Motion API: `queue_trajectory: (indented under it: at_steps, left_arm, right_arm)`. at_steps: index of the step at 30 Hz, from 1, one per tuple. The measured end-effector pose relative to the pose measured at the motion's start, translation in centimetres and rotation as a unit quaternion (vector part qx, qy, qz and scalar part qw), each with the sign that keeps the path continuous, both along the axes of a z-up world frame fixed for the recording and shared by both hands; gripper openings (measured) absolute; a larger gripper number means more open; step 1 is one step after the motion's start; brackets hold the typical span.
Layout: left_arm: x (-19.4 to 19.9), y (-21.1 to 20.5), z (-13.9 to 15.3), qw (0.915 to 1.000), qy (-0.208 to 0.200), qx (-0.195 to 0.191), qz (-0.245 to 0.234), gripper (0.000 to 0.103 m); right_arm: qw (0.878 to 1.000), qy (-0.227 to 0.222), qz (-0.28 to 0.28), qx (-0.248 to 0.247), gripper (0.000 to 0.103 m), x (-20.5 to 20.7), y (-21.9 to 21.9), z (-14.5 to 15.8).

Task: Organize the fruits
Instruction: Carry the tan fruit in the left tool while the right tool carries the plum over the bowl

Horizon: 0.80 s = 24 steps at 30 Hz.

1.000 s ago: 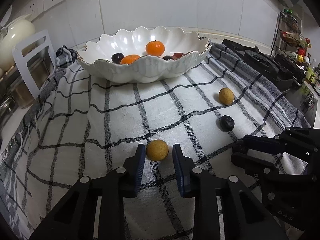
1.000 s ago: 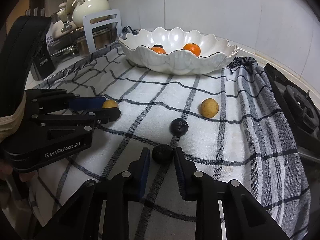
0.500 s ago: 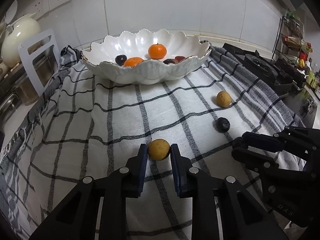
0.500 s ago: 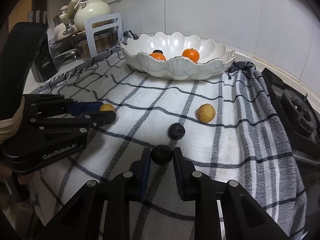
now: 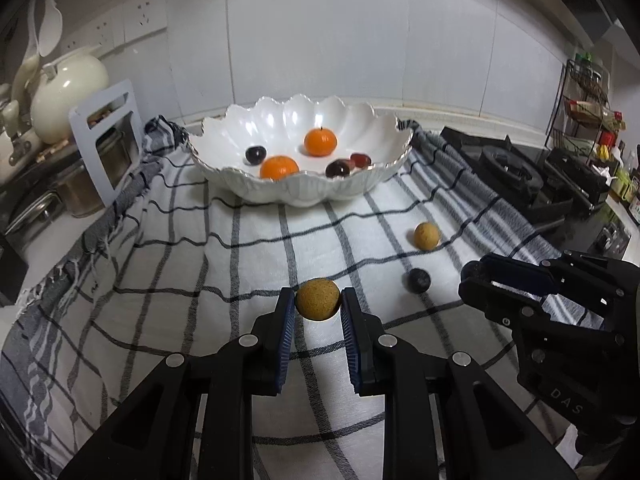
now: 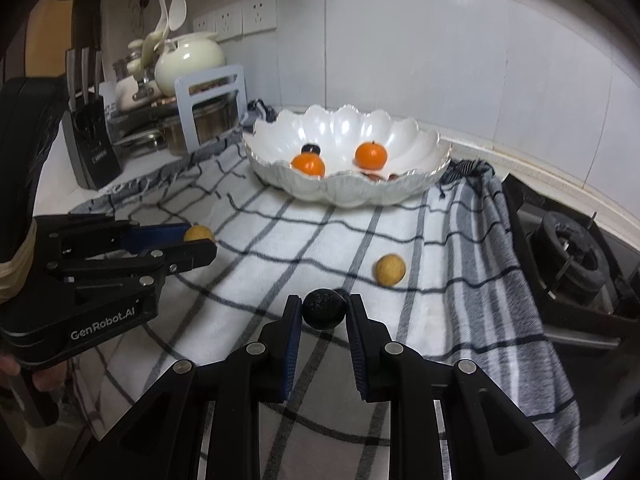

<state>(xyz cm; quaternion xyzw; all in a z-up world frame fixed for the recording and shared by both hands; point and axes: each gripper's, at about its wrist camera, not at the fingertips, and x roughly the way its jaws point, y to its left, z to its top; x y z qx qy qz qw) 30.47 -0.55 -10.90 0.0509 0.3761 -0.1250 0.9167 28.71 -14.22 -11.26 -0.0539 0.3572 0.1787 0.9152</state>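
- Left gripper [image 5: 318, 308]: fingers closed onto one tan round fruit [image 5: 318, 299], pads pressing both its sides; fruit sits clear of the checked cloth [image 5: 160, 264].
- Right gripper [image 6: 323, 312]: fingers clamped on one dark round fruit [image 6: 323, 309], also off the cloth.
- Loose on the cloth, 2 fruits: one tan fruit [image 5: 426, 235] at about 1 o'clock from the left gripper, one dark fruit [image 5: 419, 280] nearer, at about 2 o'clock. The two lie near each other, not touching.
- White scalloped bowl [image 5: 240, 184] at 12 o'clock on the far edge of the cloth. Inside, counted from the left wrist view: 2 mandarins [image 5: 320, 142], 2 dark fruits [image 5: 255, 154], 1 reddish fruit [image 5: 361, 160] just beside one of the dark ones. 5 in total.
- Path from either gripper to the bowl: bare cloth; only the bowl's raised rim stands between.
- Around: gas hob [image 5: 508, 168] at 2 o'clock, off the cloth's edge; cream teapot [image 5: 68, 96] and a grey rack [image 5: 106, 136] with pots at 10 o'clock; knife block [image 6: 92, 148] at 10 o'clock in the right wrist view; wall sockets [image 6: 236, 16] above.
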Motion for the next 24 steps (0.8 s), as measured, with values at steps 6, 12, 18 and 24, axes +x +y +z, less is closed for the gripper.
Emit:
queue_trajectory:
  at_steps: [6, 12, 18, 24]
  left_arm:
    - [-0.8, 0.1, 1.7, 0.9996, -0.023, -0.012, 0.013, 0.024]
    - [-1.3, 0.1, 3.4, 0.9986, -0.044, -0.015, 0.024, 0.024]
    - [-1.2, 0.1, 5.2, 0.9968, -0.069, -0.022, 0.033, 0.024]
    - [-0.5, 0.0, 7.0, 0.9945, -0.095, -0.02, 0.04, 0.024]
  right_arm:
    - [1.0, -0.015, -0.002, 0.021, 0.024, 0.0, -0.6, 1.9]
    - [0.999, -0.039, -0.005, 0.027, 0.024, 0.1, -1.0, 3.3]
    - [0.998, -0.065, -0.007, 0.025, 0.024, 0.5, -1.1, 4.9]
    - [0.996, -0.09, -0.011, 0.023, 0.024, 1.5, -1.3, 6.6]
